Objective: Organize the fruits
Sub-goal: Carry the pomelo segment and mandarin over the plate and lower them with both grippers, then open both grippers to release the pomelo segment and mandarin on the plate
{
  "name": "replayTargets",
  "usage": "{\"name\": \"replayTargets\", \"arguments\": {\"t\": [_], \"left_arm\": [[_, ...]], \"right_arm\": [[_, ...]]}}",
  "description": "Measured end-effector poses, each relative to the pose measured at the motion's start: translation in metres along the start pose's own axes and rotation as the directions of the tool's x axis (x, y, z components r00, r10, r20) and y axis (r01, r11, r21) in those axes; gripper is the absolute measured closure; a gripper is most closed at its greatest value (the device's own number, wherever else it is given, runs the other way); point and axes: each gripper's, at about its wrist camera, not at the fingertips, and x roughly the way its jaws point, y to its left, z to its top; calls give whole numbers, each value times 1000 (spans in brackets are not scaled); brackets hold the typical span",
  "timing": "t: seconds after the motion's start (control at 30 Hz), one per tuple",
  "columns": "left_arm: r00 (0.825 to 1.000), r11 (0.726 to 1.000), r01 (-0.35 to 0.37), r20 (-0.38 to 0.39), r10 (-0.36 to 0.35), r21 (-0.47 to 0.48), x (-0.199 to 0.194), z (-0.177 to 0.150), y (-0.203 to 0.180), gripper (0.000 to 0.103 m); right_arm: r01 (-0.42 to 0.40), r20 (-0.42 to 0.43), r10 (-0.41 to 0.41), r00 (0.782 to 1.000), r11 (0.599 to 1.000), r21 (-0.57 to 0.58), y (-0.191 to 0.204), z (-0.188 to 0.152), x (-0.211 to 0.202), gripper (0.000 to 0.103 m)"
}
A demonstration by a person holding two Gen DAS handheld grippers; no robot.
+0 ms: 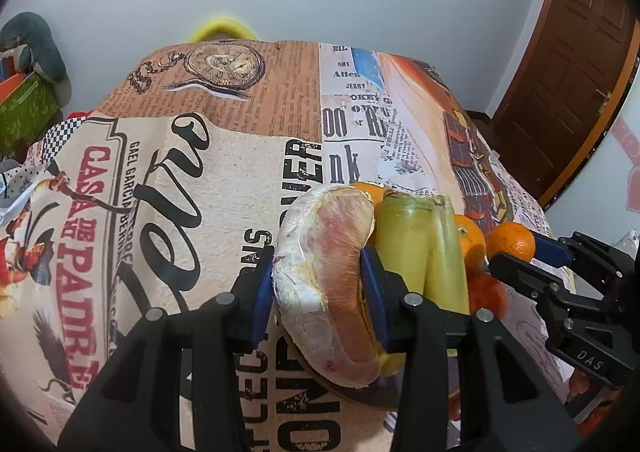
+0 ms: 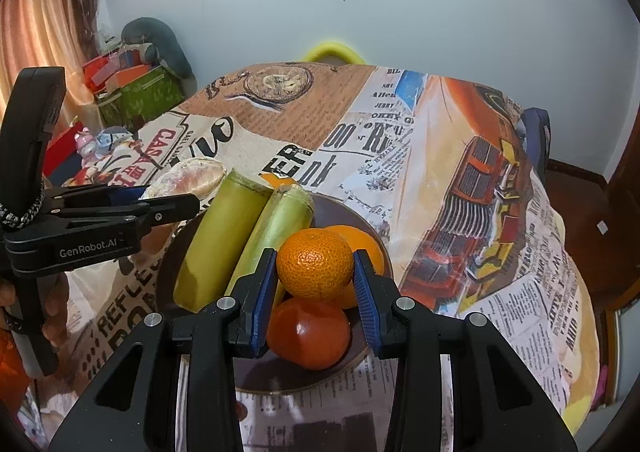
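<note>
In the left wrist view my left gripper [image 1: 320,292] is shut on a plastic-wrapped pink pomelo wedge [image 1: 332,272], held at the left edge of a brown plate [image 1: 352,392]. The plate holds two green cane pieces [image 1: 416,248] and an orange [image 1: 468,240]. In the right wrist view my right gripper [image 2: 315,284] is shut on a mandarin [image 2: 316,264] over the plate [image 2: 256,384], just above a red-orange fruit [image 2: 308,332]. An orange [image 2: 362,244] lies behind it and the cane pieces [image 2: 224,240] to its left. The left gripper [image 2: 172,199] with the pomelo wedge [image 2: 192,175] shows at far left.
A newspaper-print cloth [image 2: 400,139] covers the table, which drops off at the right. A yellow chair back [image 2: 332,51] stands behind the far edge. Green boxes and clutter [image 2: 140,95] sit beyond the left side. A hand [image 2: 52,304] holds the left gripper's handle.
</note>
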Motion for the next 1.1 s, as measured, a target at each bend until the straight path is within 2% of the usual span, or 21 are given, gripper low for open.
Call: {"name": "replayTargets", "arguments": {"t": [0.17,0.63,0.7,0.83,1.1], "left_arm": [[1000,1000,-21,-14,21,19,10,-4,-1,61],[998,999,-27,-53,28,24,21,-10,0,61],[998,999,-31,-56,32,25,18,-11,0,60],[999,999,-31,-38,33,27,7,-13,-1,54],[999,998,-42,9,42,45,-29,-15,-10,54]], "right_arm": [[-15,-36,15,999,1000,18,-2,-2,15,68],[-22,-51,23,998,999,27,-2,-7,16,66],[-17,-55,18,998,999,27,-3,-8,15,60],[-12,-45,13,999,1000,24,-2,-9,8,59],[-7,-10,7,1000,1000,24,4,-9,-18,59]]}}
